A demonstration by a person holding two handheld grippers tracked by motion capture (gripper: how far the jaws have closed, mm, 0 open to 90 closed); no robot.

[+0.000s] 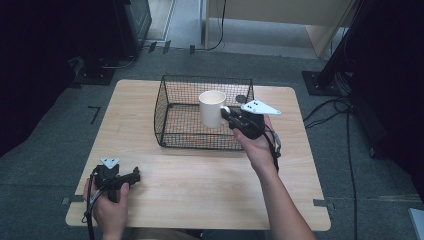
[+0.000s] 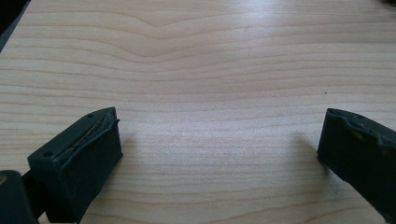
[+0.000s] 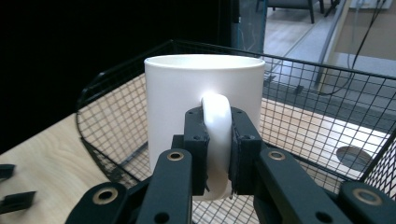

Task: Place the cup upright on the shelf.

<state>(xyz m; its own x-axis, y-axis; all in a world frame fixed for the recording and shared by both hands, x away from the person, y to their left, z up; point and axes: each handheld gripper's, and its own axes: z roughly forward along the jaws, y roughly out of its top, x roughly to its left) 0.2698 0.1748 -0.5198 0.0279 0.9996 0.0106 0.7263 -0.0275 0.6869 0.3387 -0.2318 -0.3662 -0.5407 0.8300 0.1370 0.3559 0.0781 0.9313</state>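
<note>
A pale wooden bench (image 1: 200, 185) carries a black wire basket (image 1: 170, 95). The right tool (image 1: 229, 113), forearm reaching forward, clamps the white mug (image 1: 212, 107) by its handle above the basket. The left tool (image 1: 134, 176) rests near the bench's front edge, jaws apart.

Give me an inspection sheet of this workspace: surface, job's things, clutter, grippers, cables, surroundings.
Surface: light wooden table, bare around the basket.
Job's things: white mug upright, held over the black wire basket.
Clutter: nothing seen.
Grippers: right gripper shut on the mug's handle; left gripper open over bare wood near the table's front left.
Cables: black cables on the floor at right.
Surroundings: grey carpet, wooden furniture behind.
</note>
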